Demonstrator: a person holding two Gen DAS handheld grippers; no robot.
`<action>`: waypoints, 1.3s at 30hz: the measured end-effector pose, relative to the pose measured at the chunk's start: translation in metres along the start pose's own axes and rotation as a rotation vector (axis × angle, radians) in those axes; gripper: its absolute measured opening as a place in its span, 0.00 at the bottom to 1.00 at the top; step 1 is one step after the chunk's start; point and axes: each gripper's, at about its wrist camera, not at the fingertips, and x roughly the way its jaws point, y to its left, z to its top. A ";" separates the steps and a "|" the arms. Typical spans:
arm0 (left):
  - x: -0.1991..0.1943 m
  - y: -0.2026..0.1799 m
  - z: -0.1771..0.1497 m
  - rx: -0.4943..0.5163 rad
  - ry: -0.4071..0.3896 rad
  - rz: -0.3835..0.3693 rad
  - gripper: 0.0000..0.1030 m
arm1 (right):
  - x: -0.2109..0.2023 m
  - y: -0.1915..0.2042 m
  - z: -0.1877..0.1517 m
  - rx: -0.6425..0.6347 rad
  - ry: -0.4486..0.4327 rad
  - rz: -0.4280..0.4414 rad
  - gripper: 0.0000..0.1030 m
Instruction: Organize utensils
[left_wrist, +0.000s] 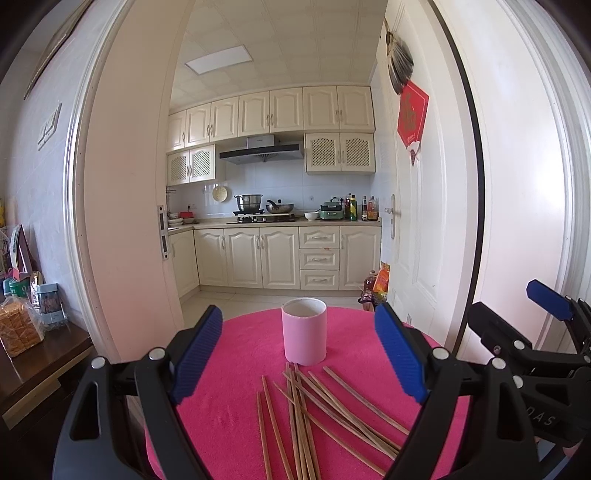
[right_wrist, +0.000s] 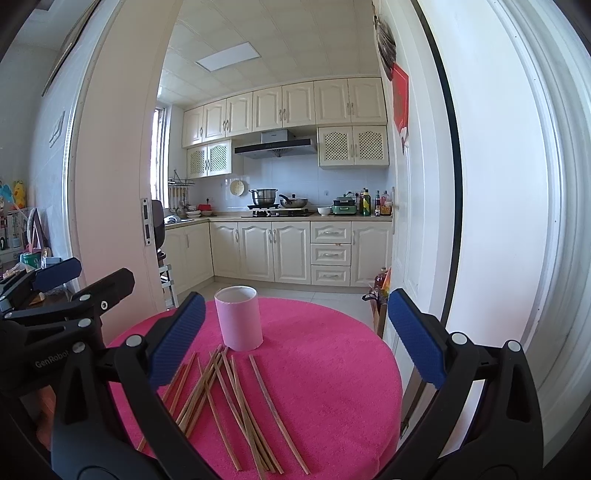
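Round table (left_wrist: 236, 391) cover: solid hot pink, fuzzy texture. Cup (left_wrist: 304, 331) near the far edge: pale pink outside, white rim and inside. Chopsticks (left_wrist: 317, 413) at the near edge: reddish-brown wood, plain. Left gripper (left_wrist: 299, 350): black frame, blue ribbed pads, silver rivets. Right gripper (right_wrist: 295, 332): same black and blue. Kitchen cabinets (left_wrist: 266, 254): cream; two upper pairs have lattice doors. Door hanging (left_wrist: 412, 112): red.

1. The chopsticks (left_wrist: 306, 413) look like bare brown wood with a matt grain.
2. The holder (left_wrist: 304, 331) is smooth, matt pink.
3. The desk (right_wrist: 325, 354) wears fuzzy pink cloth.
4. The fingers (left_wrist: 400, 352) carry ribbed blue pads on smooth black plastic with shiny metal rivets.
5. Kitchen cabinets (right_wrist: 273, 249) look glossy cream.
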 end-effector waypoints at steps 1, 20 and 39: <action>0.001 0.001 -0.001 0.000 0.001 0.002 0.81 | 0.000 0.000 0.000 0.001 0.002 0.001 0.94; 0.022 0.010 -0.003 0.010 0.066 0.040 0.81 | 0.037 0.001 0.003 0.041 0.150 0.070 0.94; 0.135 0.056 -0.060 -0.076 0.671 -0.003 0.80 | 0.151 0.001 -0.034 -0.081 0.587 0.161 0.94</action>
